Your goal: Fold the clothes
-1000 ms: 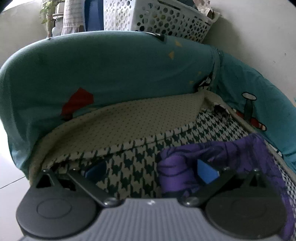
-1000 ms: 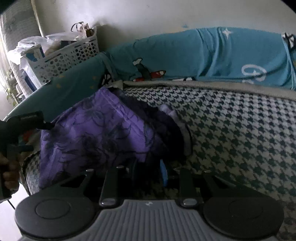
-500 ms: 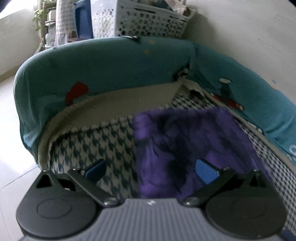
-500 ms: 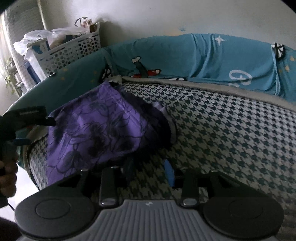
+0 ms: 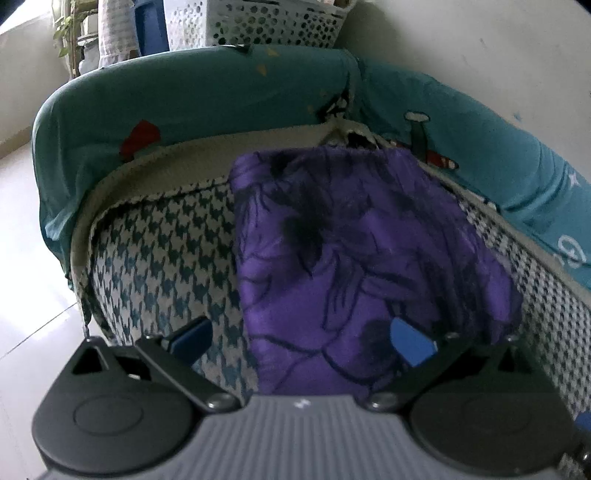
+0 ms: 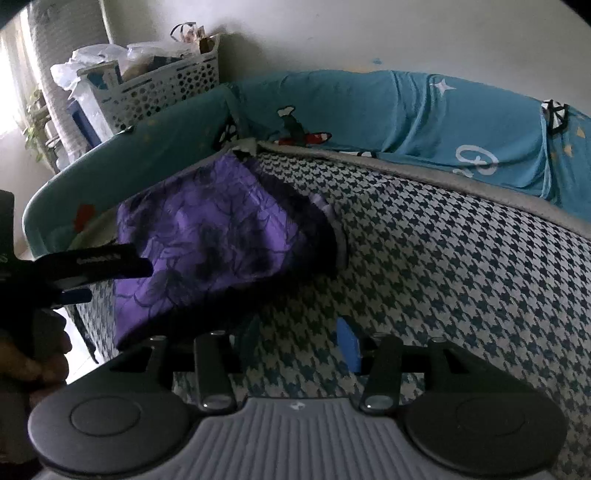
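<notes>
Purple patterned garment (image 5: pixel 354 258) lies folded on the houndstooth cushion (image 6: pixel 461 266), at 12 o'clock from our released left gripper (image 5: pixel 301 338) and at 10 o'clock from our right gripper (image 6: pixel 295 345), also released, so the left is nearer.

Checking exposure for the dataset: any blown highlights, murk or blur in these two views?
Left wrist: window corner and floor blown out, purple cloth soft, edges bent by fisheye. Right wrist: window glares, purple cloth dim, lower fold lost in shadow.
</notes>
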